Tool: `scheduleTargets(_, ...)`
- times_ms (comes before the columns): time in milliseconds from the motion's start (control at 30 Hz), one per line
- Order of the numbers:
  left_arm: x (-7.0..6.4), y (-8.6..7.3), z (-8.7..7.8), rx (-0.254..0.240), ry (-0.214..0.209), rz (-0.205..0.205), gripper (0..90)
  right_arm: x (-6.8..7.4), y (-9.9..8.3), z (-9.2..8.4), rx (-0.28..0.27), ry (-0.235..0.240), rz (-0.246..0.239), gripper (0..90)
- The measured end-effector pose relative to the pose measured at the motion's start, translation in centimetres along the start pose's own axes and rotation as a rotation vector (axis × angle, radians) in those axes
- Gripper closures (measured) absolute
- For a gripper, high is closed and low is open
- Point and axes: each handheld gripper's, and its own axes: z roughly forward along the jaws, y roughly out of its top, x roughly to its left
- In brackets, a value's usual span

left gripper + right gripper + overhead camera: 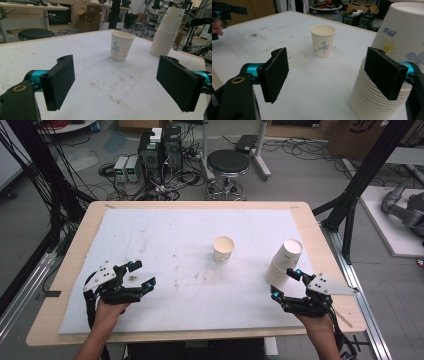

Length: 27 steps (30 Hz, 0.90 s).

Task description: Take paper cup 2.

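Both grippers' jaws gape wide, the right gripper (283,282) beside the cup stack (384,82) behind its far jaw, one nudge likely toppling it.

Even, soft indoor light, faint shadows, mild blur and grain, slight softness toward the edges.

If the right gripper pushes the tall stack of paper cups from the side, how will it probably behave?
The stack of paper cups stands tall, upside down and already leaning, so a high push would probably tip it. Being nested thin paper, it looks light and would likely slide on the white mat. The right gripper is open beside it; a hard squeeze might dent the cups.
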Motion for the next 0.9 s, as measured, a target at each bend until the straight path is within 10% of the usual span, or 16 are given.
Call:
scheduleTargets(567, 0.1, -0.2, 0.3, 0.006, -0.009, -0.009, 15.2, -4.1, 1.8, -0.8, 0.009, -0.165, 0.047, 20.3)
scheduleTargets(900, 0.2, -0.2, 0.4, 0.012, -0.013, -0.010, 15.4, -6.0, 2.9, 1.2, 0.040, -0.162, 0.066, 20.3)
